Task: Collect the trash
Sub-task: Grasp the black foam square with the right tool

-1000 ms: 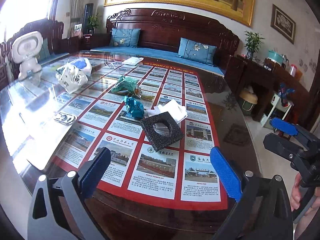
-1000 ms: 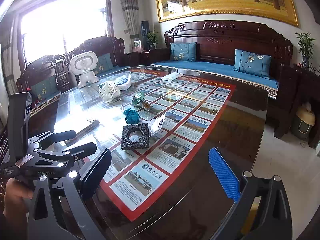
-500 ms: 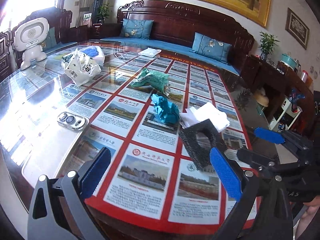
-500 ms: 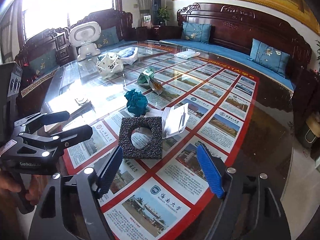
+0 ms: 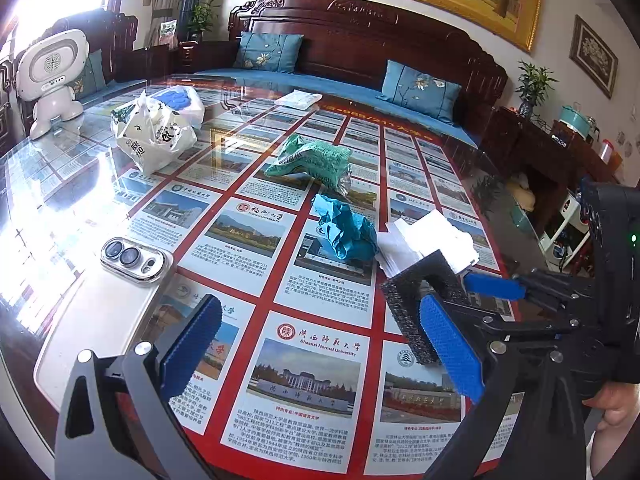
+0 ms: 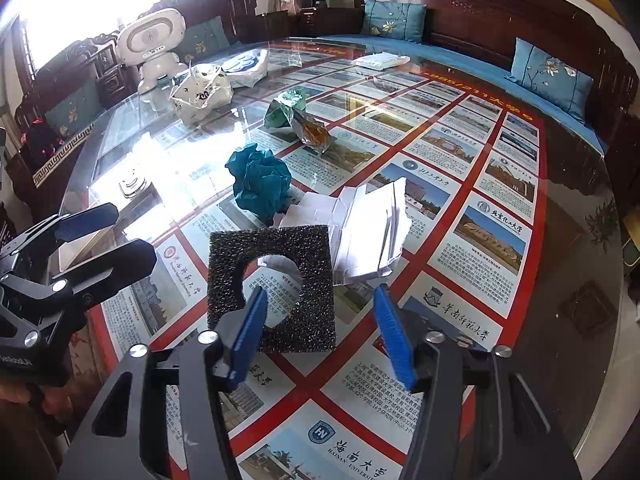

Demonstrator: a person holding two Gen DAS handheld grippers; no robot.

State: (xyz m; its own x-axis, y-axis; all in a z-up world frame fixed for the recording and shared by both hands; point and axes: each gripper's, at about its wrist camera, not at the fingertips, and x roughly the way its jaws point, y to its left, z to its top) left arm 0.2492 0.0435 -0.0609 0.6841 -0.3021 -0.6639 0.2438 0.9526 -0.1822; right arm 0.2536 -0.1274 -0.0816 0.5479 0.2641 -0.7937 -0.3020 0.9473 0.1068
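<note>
A black foam square (image 6: 272,280) with a round hole lies flat on the glass table (image 6: 568,240). My right gripper (image 6: 319,292) hangs low over it with its jaws closing. One finger is in the hole and the other is beyond the foam's right edge, so the foam's right strip is between the pads, which do not touch it. In the left wrist view the foam (image 5: 404,300) sits behind my right finger, and the right gripper (image 5: 480,296) comes in from the right. My left gripper (image 5: 320,344) is open and holds nothing. Behind the foam lie white folded paper (image 6: 368,236) and a teal crumpled paper ball (image 6: 260,188).
A green wrapper (image 6: 296,116), a white plastic bag (image 6: 202,92) and a white packet (image 5: 300,99) lie farther up the table. A phone (image 5: 132,258) lies at the left, and a white toy robot (image 5: 52,76) stands at the far left corner. Dark wooden sofas surround the table.
Both grippers moved forward and down towards the foam square. The right gripper's jaws narrowed from wide open and now straddle the foam's right side.
</note>
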